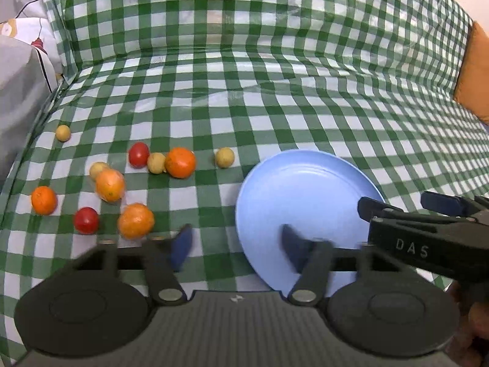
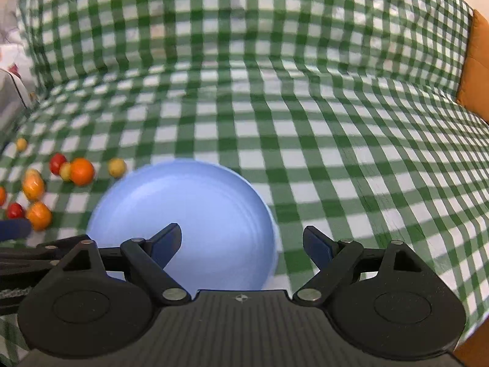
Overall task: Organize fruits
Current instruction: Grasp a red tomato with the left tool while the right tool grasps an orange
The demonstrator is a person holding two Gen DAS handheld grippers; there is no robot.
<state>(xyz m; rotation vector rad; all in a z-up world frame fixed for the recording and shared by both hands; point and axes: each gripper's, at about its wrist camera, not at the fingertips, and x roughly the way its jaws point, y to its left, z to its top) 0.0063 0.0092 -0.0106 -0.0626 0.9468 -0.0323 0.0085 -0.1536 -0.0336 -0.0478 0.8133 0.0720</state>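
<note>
An empty light-blue plate point(image 1: 299, 202) lies on the green checked cloth; it also shows in the right wrist view point(image 2: 195, 208). To its left lie scattered fruits: several oranges point(image 1: 180, 162), two red tomatoes point(image 1: 138, 154) and several small yellow fruits point(image 1: 224, 157). The same fruits show in the right wrist view, among them an orange point(image 2: 81, 171). My left gripper point(image 1: 235, 249) is open and empty, hovering over the plate's near left edge. My right gripper point(image 2: 241, 244) is open and empty over the plate's near right edge; it shows from the side in the left wrist view point(image 1: 406, 205).
The checked cloth point(image 1: 244, 61) rises up the back like a wall. Grey and white fabric point(image 1: 21, 70) lies at the far left. An orange surface point(image 1: 473, 76) borders the right.
</note>
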